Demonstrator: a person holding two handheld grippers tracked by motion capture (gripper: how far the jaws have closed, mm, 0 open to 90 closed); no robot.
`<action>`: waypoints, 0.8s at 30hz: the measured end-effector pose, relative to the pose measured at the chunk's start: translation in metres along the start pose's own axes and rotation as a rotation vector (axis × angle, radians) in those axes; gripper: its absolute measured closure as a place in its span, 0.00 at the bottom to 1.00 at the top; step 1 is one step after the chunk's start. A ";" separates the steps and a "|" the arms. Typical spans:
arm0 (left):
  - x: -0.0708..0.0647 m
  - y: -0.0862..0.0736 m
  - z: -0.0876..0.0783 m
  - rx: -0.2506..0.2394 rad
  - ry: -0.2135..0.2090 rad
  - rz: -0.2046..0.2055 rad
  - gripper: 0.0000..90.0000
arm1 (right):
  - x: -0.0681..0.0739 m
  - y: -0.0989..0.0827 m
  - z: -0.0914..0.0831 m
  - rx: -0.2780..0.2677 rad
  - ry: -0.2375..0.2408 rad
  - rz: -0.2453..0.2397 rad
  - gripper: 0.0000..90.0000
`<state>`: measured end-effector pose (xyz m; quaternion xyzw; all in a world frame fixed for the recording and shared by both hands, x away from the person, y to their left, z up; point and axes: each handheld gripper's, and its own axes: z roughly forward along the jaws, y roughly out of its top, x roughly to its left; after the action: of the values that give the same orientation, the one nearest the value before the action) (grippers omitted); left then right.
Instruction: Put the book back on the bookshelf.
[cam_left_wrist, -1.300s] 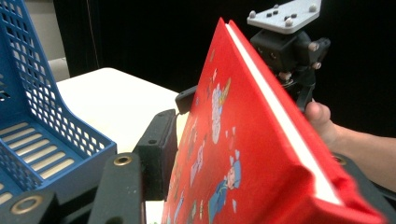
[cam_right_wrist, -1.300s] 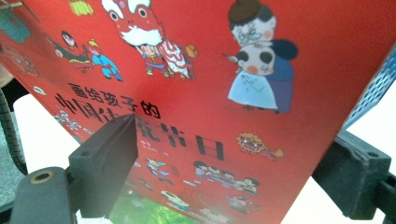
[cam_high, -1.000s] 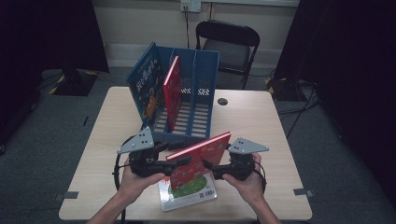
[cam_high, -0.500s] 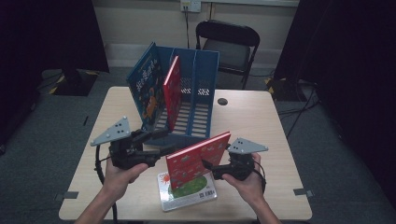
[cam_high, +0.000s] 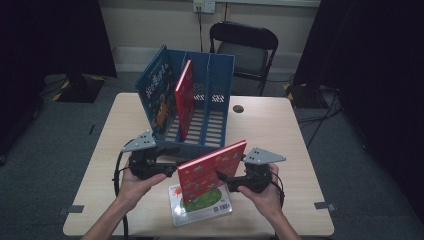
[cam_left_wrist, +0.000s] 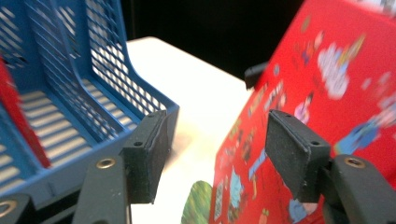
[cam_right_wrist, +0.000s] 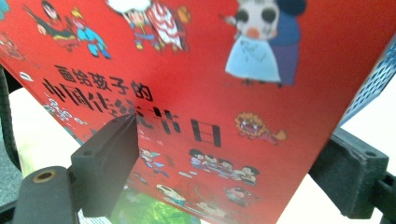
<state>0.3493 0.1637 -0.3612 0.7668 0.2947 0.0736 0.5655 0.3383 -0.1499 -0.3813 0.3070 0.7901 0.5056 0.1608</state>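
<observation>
My right claw (cam_high: 220, 176) is clamped on the red picture book (cam_high: 212, 170), one pad on each face, holding it tilted up on edge above the tabletop (cam_high: 280, 135). In the high view the book sits at about 6 o'clock from the blue file rack (cam_high: 197, 107), just in front of its low front wall, and over a second book with a green cover (cam_high: 200, 205) that lies flat on the tabletop at the near edge.

My left claw (cam_high: 172, 167) stands apart, nothing between its pads. It is at 9 o'clock of the red picture book, just beside the book's left edge; in the left gripper view the cover shows close behind my right-hand pad (cam_left_wrist: 292, 156), whether touching I cannot tell.

Two more books stand in the rack's left compartments.
</observation>
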 end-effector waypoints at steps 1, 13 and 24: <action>0.000 -0.002 0.003 0.009 -0.010 0.002 0.44 | 0.000 0.000 0.001 0.000 0.002 0.003 0.16; 0.005 -0.027 0.005 0.059 -0.024 -0.065 0.44 | 0.001 0.004 0.009 0.005 0.005 0.010 0.10; 0.006 -0.032 -0.009 0.029 -0.026 -0.055 0.47 | 0.009 0.011 0.025 0.008 0.061 -0.018 0.09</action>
<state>0.3385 0.1809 -0.3886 0.7674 0.3092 0.0439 0.5599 0.3495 -0.1234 -0.3824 0.2849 0.7994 0.5101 0.1400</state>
